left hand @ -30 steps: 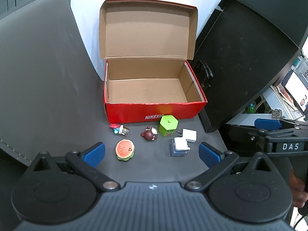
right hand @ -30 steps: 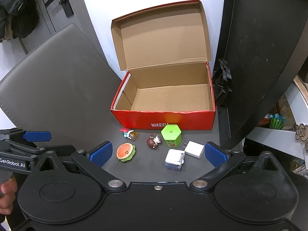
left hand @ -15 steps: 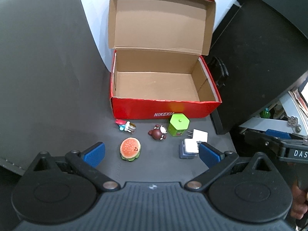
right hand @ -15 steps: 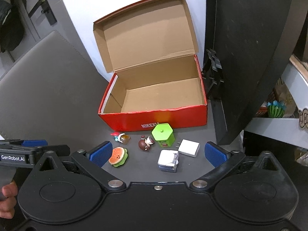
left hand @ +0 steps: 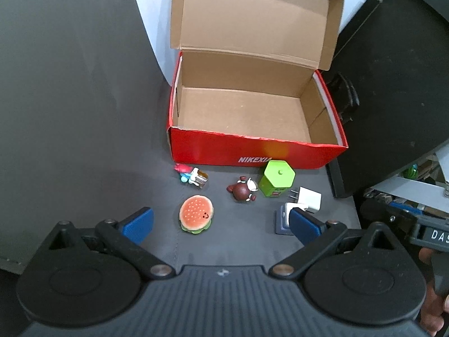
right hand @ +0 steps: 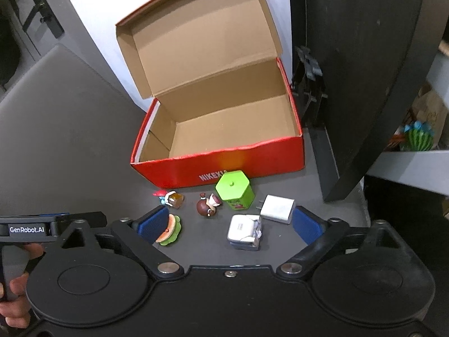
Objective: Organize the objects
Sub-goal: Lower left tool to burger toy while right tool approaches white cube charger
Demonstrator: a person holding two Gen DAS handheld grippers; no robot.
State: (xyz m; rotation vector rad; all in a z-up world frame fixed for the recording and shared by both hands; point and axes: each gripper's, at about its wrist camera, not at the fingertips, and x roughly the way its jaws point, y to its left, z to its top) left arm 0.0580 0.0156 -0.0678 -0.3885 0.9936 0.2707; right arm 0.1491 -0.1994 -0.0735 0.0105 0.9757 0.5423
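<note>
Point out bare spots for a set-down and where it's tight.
Free: the whole cardboard floor of the open red shoebox, and the grey surface left of the box. Crowded: the strip before the box front, from the small red-capped figure past the burger toy to the white charger.

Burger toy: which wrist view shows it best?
The left wrist view: the burger toy lies whole, face visible, between the open fingers. In the right wrist view, a blue finger pad hides part of it.

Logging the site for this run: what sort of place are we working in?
Probably a home or office room: a dark desk top against a white wall, a door with a lever handle, and cluttered shelves beside it.
</note>
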